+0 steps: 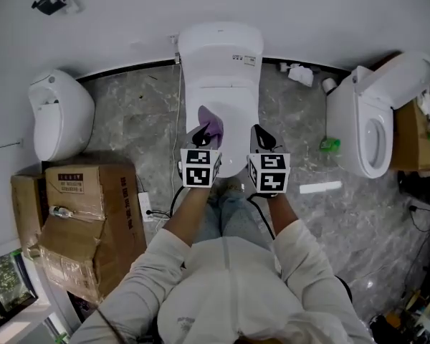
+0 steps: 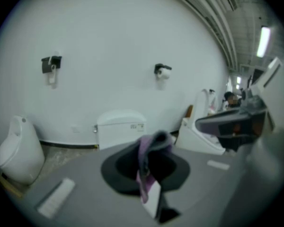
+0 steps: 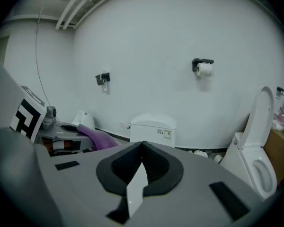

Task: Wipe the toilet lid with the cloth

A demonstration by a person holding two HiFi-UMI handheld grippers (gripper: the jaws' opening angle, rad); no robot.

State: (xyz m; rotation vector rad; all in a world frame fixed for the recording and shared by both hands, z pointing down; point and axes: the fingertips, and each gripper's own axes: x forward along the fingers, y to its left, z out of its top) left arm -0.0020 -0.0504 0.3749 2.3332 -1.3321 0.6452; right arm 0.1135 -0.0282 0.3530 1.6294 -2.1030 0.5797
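Left gripper [image 1: 203,136] hovers over the front edge of the toilet lid [image 1: 222,92], jaws clamped on the purple cloth [image 1: 210,120], which dangles clear of it. Right gripper [image 1: 262,137] is beside it, jaws closed and empty. Nothing touches the lid, so I cannot judge whether wiping is finished or unstarted.

Soft cloth, shiny toilet
The cloth [image 2: 143,155] in the matt grey plastic left claw [image 1: 203,137] looks soft (a bit fuzzy); just ahead, the white toilet [image 1: 221,63] is smooth and glossy, the stone floor [image 1: 143,113] shiny.
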